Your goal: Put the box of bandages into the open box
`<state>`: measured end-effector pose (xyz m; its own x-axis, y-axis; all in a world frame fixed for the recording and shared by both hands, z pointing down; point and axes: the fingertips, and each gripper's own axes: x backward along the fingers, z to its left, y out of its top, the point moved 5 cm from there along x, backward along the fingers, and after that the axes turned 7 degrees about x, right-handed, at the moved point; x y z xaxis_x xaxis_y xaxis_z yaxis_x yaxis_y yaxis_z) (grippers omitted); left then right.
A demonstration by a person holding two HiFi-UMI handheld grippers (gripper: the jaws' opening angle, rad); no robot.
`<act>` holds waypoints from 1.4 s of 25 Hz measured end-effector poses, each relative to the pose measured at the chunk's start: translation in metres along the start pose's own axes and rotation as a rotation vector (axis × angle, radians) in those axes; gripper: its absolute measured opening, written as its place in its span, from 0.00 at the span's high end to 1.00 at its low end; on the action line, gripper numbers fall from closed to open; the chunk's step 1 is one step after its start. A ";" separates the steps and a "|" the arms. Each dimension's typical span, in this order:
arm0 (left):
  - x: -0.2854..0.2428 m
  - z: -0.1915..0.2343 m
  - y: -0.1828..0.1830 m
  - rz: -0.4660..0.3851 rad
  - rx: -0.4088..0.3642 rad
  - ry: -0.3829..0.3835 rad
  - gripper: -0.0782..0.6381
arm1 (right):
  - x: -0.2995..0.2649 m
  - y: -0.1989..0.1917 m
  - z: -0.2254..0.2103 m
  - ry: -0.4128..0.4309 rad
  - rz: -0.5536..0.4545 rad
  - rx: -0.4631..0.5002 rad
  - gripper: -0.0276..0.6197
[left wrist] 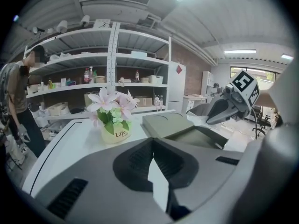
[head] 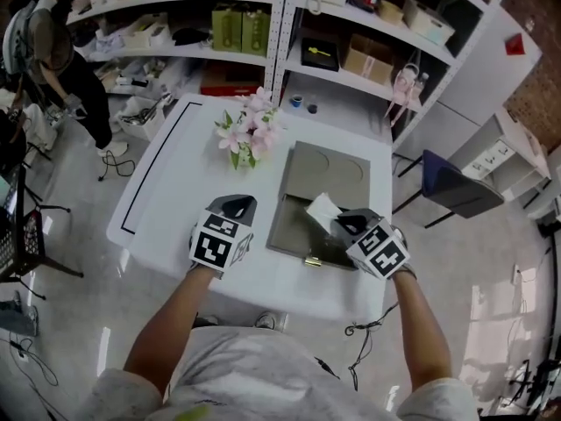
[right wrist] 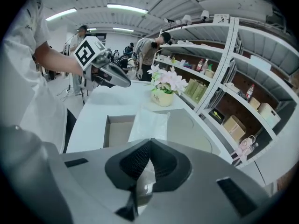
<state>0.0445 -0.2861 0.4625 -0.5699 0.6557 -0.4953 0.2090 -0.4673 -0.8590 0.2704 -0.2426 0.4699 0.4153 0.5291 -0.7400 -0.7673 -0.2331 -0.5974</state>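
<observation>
The box of bandages (head: 322,210), a white packet, hangs over the open grey-green box (head: 285,228), and my right gripper (head: 340,226) is shut on its near end. In the right gripper view the packet (right wrist: 148,122) juts forward from the jaws above the open box's hollow (right wrist: 117,130). The lid (head: 326,172) lies flipped back flat on the table. My left gripper (head: 237,203) is shut with nothing in it, over the white table left of the open box. In the left gripper view the open box (left wrist: 201,136) lies ahead to the right.
A pot of pink flowers (head: 248,134) stands on the table (head: 166,191) behind the left gripper, close to the lid's left. Loaded shelves (head: 263,24) run along the back. A person (head: 61,60) stands at the back left. A dark chair (head: 456,189) sits right of the table.
</observation>
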 end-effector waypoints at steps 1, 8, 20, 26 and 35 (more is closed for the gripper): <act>0.001 0.001 0.000 -0.001 0.003 0.010 0.88 | -0.003 -0.002 0.000 0.012 0.006 0.009 0.95; 0.011 0.003 -0.004 -0.010 0.035 0.062 0.89 | -0.029 -0.016 0.004 0.087 0.046 0.071 0.95; 0.023 0.012 -0.013 0.001 0.063 0.137 0.88 | -0.065 -0.038 0.011 0.176 0.125 0.147 0.95; 0.030 0.018 -0.018 0.010 0.078 0.170 0.89 | -0.075 -0.043 0.011 0.194 0.139 0.157 0.95; 0.033 0.017 -0.022 0.021 0.084 0.185 0.88 | -0.077 -0.044 0.011 0.208 0.125 0.145 0.92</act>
<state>0.0081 -0.2644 0.4671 -0.4087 0.7391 -0.5354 0.1478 -0.5253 -0.8380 0.2666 -0.2636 0.5565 0.3928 0.3217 -0.8615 -0.8746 -0.1589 -0.4581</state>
